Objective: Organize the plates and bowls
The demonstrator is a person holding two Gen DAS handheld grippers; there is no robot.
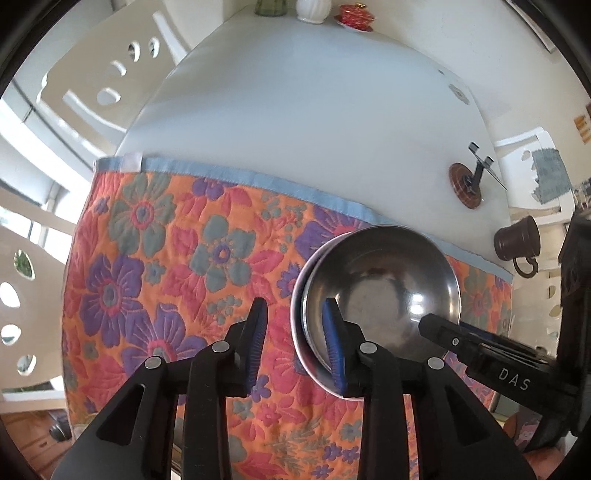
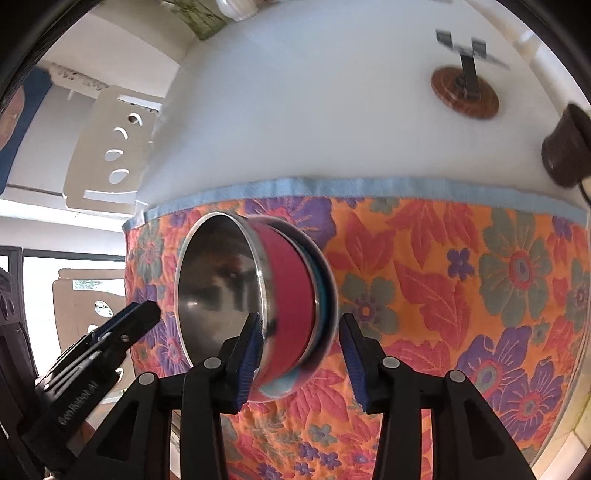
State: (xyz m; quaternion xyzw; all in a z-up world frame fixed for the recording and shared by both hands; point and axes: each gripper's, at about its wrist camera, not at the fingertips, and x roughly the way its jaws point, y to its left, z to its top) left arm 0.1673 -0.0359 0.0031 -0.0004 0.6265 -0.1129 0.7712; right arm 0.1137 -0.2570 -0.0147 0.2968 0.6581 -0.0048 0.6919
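Observation:
A steel bowl (image 1: 384, 291) with a red outer wall (image 2: 291, 288) rests in a teal-rimmed bowl or plate (image 2: 325, 295) on the floral quilted mat (image 1: 166, 258). My left gripper (image 1: 295, 343) is open just left of the stack, its right finger (image 1: 334, 343) over the bowl's near rim. My right gripper (image 2: 303, 354) is open with its fingers on either side of the stack's near edge, the left finger (image 2: 249, 354) at the steel rim. The right gripper's tip also shows in the left wrist view (image 1: 439, 328), at the bowl's right rim.
Beyond the mat is a white table (image 1: 295, 110) with a brown mug (image 1: 517, 240), a brown disc with a clip stand (image 1: 467, 184), and a vase and a red dish (image 1: 354, 16) at the far end. White chairs (image 1: 92, 92) stand around.

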